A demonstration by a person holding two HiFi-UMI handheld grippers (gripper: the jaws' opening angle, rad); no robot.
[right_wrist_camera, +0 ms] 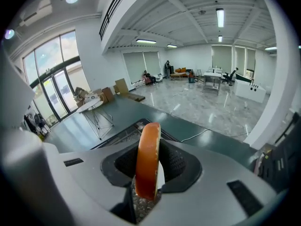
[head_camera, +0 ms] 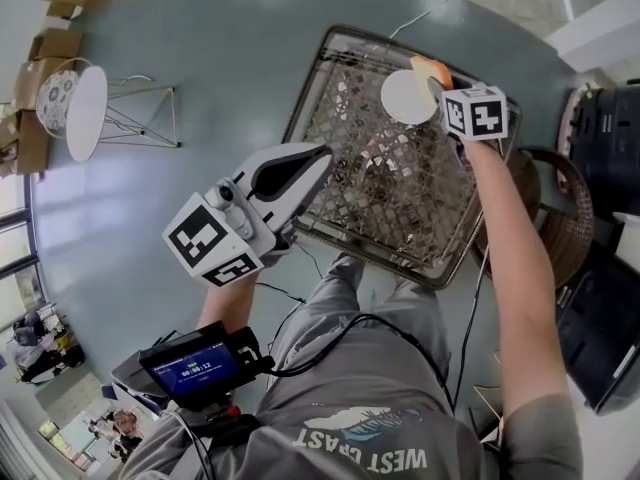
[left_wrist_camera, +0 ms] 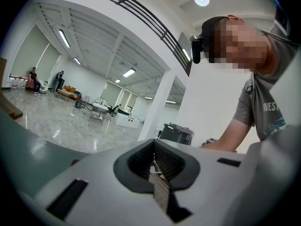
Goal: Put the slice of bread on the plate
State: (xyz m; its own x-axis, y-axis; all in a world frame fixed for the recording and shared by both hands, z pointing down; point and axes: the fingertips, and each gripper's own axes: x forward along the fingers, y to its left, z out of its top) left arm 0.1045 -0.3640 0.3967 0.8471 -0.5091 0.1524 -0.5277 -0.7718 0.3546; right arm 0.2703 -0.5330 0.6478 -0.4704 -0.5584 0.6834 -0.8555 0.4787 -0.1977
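right gripper [right_wrist_camera: 146, 185] pinches bread slice [right_wrist_camera: 148, 157] above mesh table [head_camera: 400, 203] on teal floor [head_camera: 210, 48]; left gripper [left_wrist_camera: 154, 166] pressed together

The slice of bread [right_wrist_camera: 146, 161] stands on edge between the jaws of the right tongs [right_wrist_camera: 151, 173]. It is pinched across its flat faces, and its rounded top rises clear above the pads. The crust is a smooth orange-brown, and a narrow strip of paler crumb shows along its right side in the right gripper view. The plate [head_camera: 407, 96] is small, round and plain white, with nothing on it. It lies flat on the wire-mesh counter [head_camera: 400, 208], close beside the tip of the right tongs. In the head view the bread sits at the plate's far right rim; whether they touch cannot be told.
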